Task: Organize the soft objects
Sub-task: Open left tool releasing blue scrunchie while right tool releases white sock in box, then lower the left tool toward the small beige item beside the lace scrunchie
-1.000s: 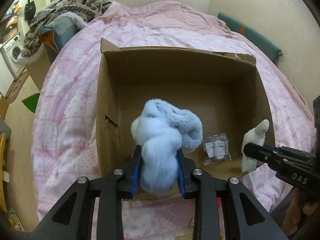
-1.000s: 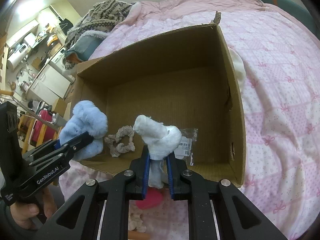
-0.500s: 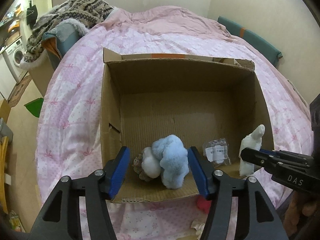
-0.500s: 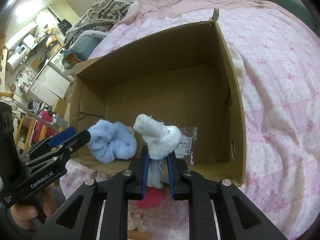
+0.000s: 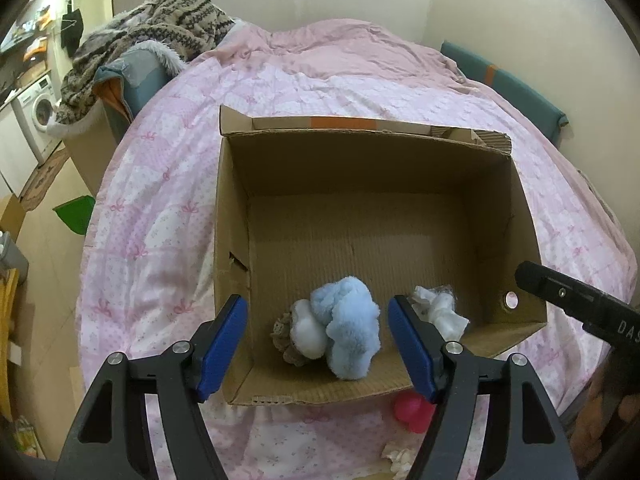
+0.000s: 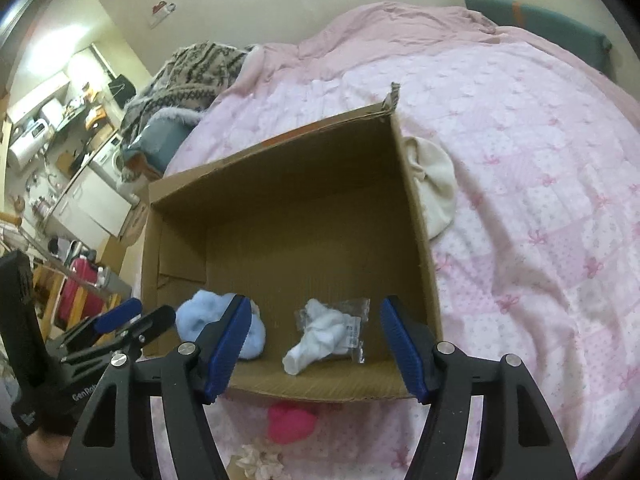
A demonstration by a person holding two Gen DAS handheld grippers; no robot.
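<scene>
Blue plush [image 5: 349, 328]: fluffy, crumpled, on box [image 5: 360, 160] floor; left claw [image 5: 320, 344], right claw [image 6: 316, 344] both apart.

It was a home bedroom. Ahead of the grippers lay a bed [image 5: 360, 80] under a pink quilt, with a knitted blanket [image 5: 160, 24] heaped beyond on the left. Farther left stood a washing machine [image 5: 38, 108] and kitchen shelves [image 6: 52, 120].
</scene>
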